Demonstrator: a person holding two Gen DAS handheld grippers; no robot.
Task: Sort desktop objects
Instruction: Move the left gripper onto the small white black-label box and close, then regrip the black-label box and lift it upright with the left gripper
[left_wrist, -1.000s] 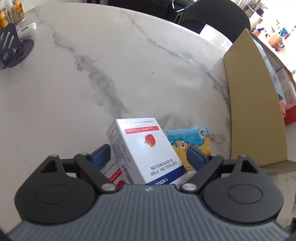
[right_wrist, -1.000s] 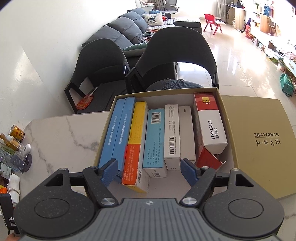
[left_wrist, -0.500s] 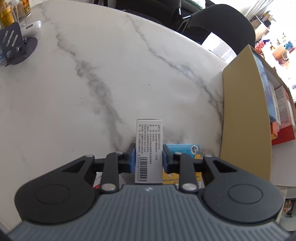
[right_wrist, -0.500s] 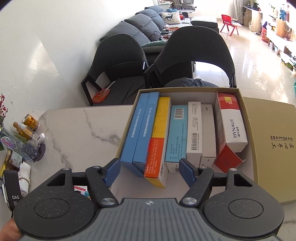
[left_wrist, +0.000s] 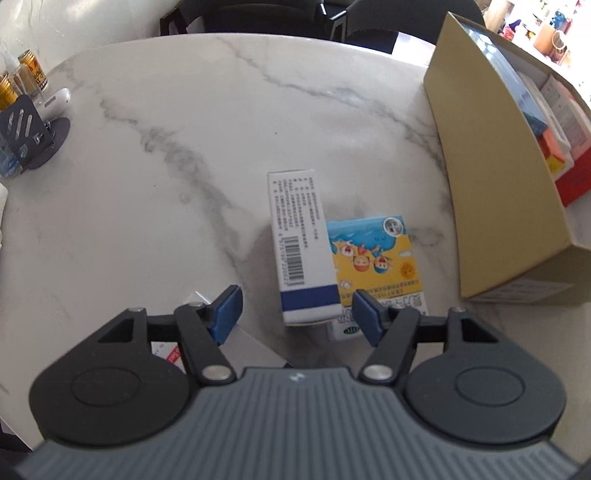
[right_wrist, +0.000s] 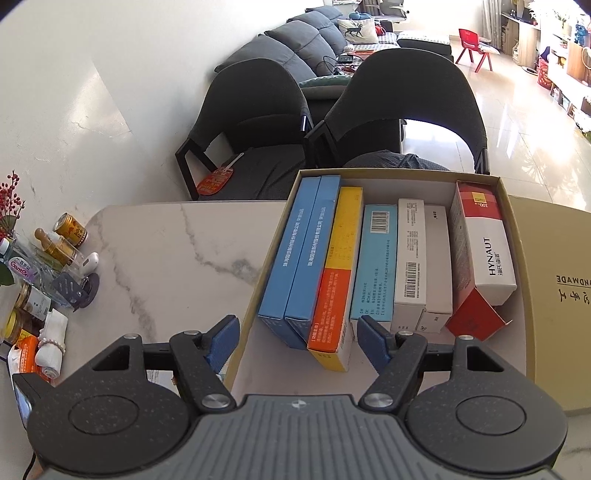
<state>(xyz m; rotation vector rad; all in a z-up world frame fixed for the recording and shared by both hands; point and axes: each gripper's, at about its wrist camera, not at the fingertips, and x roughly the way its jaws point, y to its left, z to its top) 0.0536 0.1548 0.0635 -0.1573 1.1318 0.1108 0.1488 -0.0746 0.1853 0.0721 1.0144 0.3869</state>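
Note:
A white medicine box (left_wrist: 297, 236) with a barcode and a blue band lies on the marble table (left_wrist: 155, 206), its right side against a cartoon-printed box (left_wrist: 373, 258). My left gripper (left_wrist: 297, 315) is open and its jaws are opening; the white box's near end sits between the fingers, untouched by the pads. Another white and red box (left_wrist: 166, 350) peeks out under the left finger. My right gripper (right_wrist: 297, 341) hangs open and empty over the near left corner of the tan cardboard box (right_wrist: 258, 295). Inside it, several medicine boxes (right_wrist: 373, 266) stand on edge in a row.
The tan box's wall (left_wrist: 491, 166) rises at the right of the left wrist view. Its lid (right_wrist: 554, 295) lies right of the box. Bottles, cans and a dark phone stand (right_wrist: 74, 288) crowd the table's left edge. Two dark chairs (right_wrist: 406, 110) stand beyond the table.
Half a second ago my left gripper was shut on the upright white box; now its jaws have spread and the box lies flat on the table. The right gripper has drifted slightly left over the box.

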